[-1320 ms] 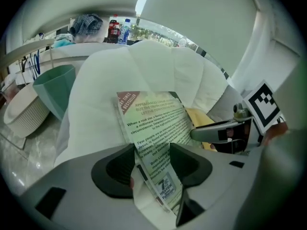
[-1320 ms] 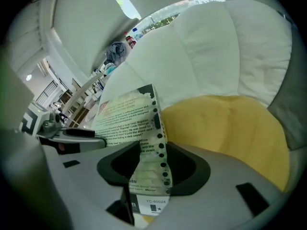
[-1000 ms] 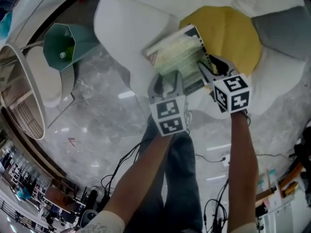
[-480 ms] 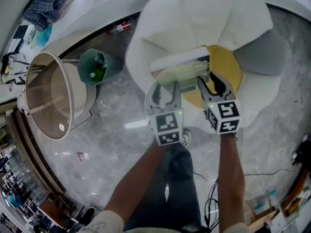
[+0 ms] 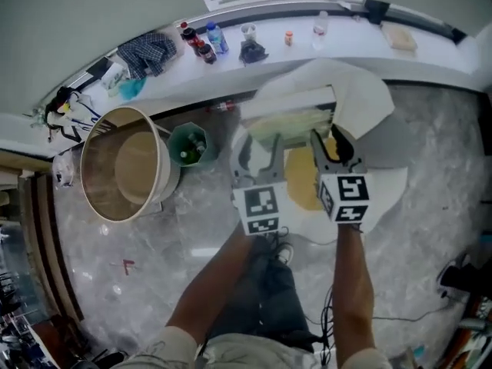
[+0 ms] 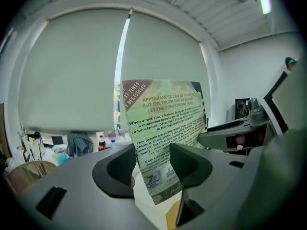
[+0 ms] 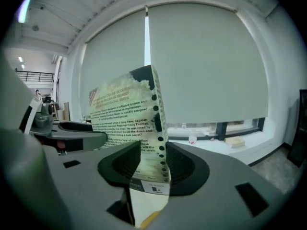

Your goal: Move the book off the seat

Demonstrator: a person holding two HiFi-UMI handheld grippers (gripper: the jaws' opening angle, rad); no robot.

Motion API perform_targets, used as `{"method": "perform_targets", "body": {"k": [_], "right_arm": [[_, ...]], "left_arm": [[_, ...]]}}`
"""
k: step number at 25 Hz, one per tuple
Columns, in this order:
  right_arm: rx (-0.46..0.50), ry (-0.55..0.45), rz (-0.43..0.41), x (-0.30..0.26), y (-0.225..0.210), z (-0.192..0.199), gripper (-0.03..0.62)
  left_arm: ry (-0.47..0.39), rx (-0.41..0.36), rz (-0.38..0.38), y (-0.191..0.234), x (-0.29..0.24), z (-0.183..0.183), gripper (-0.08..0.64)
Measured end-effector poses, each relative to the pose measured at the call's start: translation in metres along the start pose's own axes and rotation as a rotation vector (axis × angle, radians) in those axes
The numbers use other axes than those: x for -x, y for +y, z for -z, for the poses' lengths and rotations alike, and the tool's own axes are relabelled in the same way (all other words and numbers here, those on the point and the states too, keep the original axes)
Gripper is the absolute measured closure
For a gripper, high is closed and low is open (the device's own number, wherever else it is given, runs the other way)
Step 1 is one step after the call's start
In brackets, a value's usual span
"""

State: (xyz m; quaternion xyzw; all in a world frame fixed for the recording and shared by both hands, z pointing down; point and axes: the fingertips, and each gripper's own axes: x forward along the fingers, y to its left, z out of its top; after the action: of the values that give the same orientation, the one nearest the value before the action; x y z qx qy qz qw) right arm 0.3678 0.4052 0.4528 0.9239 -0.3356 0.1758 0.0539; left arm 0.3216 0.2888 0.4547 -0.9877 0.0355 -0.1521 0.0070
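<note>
I hold a pale green paperback book (image 5: 290, 121) upright in the air, above a white armchair (image 5: 361, 98) with a yellow seat cushion (image 5: 300, 177). My left gripper (image 5: 257, 148) is shut on the book's lower left edge (image 6: 156, 171). My right gripper (image 5: 329, 146) is shut on its lower right edge (image 7: 148, 169). In the left gripper view the back cover text (image 6: 165, 123) faces the camera. In the right gripper view the book (image 7: 129, 123) stands edge-on between the jaws, with the other gripper (image 7: 67, 128) at left.
A round wooden side table (image 5: 123, 164) and a green bin (image 5: 188, 146) stand left of the chair on the marble floor. A long white ledge (image 5: 269, 33) with bottles and cloths runs along the window. A grey cushion (image 5: 392, 141) lies at the chair's right. Cables trail on the floor at lower right.
Both grippers have lifted the book from lying on the seat to upright in the air. The head view has swung up, showing the window ledge and the whole side table.
</note>
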Motion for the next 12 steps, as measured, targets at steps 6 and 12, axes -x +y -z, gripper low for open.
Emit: {"method": "perform_targets", "body": {"k": [6,12], "right_arm": [[0.081,-0.212,0.02,0.071,0.047,-0.134,0.417],[0.122,-0.377,-0.055,0.12,0.129,-0.216,0.419]], "left_arm": [[-0.172,-0.029,-0.041,0.031,0.085,-0.131,0.336],[-0.258,-0.065,-0.129,0.083,0.18,-0.202,0.336]]}}
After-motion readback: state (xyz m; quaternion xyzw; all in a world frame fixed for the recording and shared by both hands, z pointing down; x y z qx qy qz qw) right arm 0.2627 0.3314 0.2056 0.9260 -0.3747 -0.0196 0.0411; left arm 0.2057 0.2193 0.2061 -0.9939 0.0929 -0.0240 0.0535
